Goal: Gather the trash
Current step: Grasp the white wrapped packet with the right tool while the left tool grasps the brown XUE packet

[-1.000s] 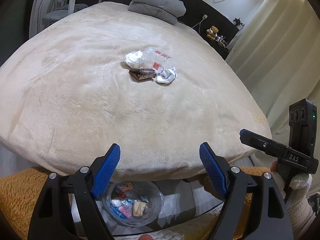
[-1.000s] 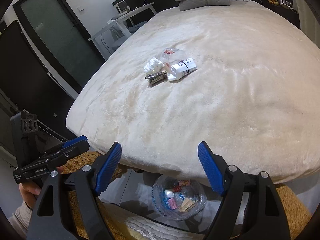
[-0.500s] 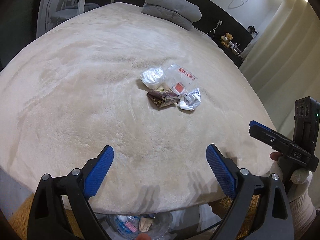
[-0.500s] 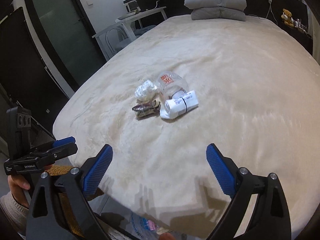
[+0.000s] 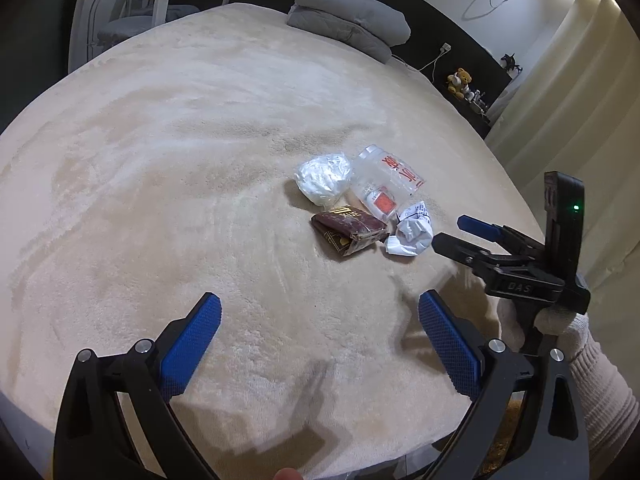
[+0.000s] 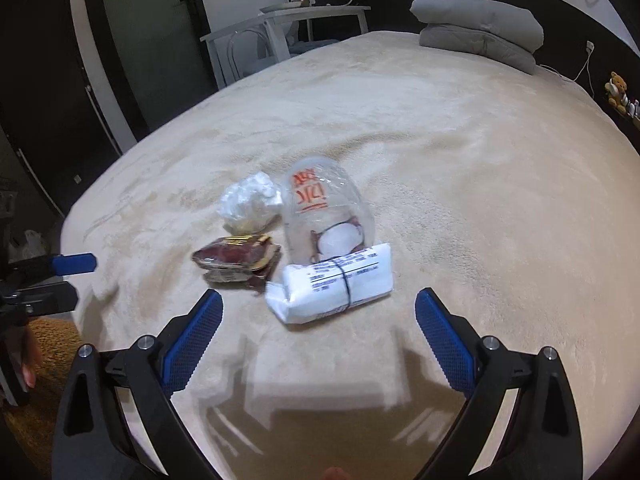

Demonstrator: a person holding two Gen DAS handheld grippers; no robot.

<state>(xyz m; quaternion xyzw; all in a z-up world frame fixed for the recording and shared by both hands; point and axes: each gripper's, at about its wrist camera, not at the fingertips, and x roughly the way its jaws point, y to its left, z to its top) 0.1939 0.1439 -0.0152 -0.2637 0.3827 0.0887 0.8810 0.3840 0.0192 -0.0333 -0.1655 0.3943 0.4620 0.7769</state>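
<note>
Trash sits in a small cluster on the cream blanket [image 5: 168,168], right of centre in the left wrist view and just left of centre in the right wrist view. It is made up of a crumpled white wad [image 5: 323,178], a clear plastic bag with red print [image 5: 386,182], a dark brown wrapper [image 5: 349,232] and a white printed packet [image 6: 334,286].

The left gripper [image 5: 320,340] fills the bottom of its own view. Its blue pads [image 5: 192,344] stand far apart; the jaws have just been opening, and nothing lies between them but bare blanket. They touch none of the trash, which lies higher in the frame.

The right gripper [image 6: 319,334] is likewise spread wide, with nothing pinched. The white printed packet lies just above the gap between its pads [image 6: 444,346], close but not touching. In the left wrist view this gripper [image 5: 460,234] shows at the right edge, held by a gloved hand [image 5: 560,320], its tips just beside the crumpled end of the packet.

Two grey pillows [image 5: 348,20] are stacked at the top of the frame.
</note>
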